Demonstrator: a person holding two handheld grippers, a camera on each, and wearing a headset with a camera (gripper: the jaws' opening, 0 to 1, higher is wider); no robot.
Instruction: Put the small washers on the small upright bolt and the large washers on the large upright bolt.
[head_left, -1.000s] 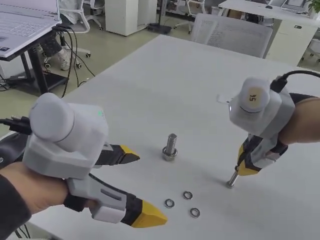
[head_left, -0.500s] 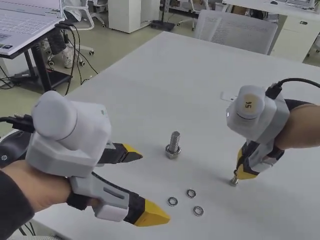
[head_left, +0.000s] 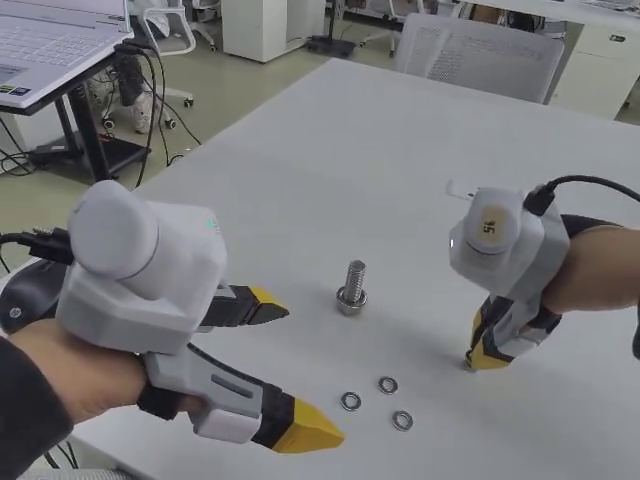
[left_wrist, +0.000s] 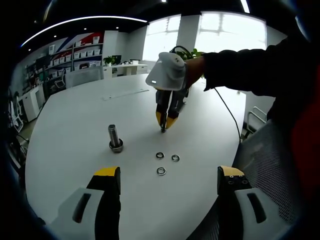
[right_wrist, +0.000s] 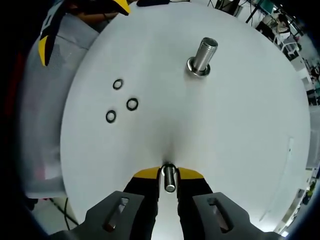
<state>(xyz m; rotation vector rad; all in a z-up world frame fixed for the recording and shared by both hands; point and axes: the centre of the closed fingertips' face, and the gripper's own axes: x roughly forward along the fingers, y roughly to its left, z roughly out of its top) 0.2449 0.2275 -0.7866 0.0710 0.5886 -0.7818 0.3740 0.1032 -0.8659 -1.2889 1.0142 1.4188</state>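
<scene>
The large bolt (head_left: 351, 287) stands upright on the white table (head_left: 330, 160). Three small washers (head_left: 351, 401) (head_left: 388, 385) (head_left: 403, 420) lie flat in front of it. My right gripper (head_left: 487, 355) points down at the table to the right, shut on the small bolt (right_wrist: 170, 181), whose lower end is at the table surface. My left gripper (head_left: 290, 368) hovers open at the lower left, nothing between its fingers. The left gripper view shows the large bolt (left_wrist: 115, 138), the washers (left_wrist: 161, 171) and the right gripper (left_wrist: 164, 120) ahead of my open left gripper (left_wrist: 169, 175).
A laptop (head_left: 40, 45) sits on a side stand at the far left, with cables below it. An office chair (head_left: 480, 55) stands at the table's far edge. The table edge runs close behind my left gripper.
The right gripper has sunk a little toward the table, so less of the small bolt shows under its tips. The left gripper has held its place; the head camera has shifted.
</scene>
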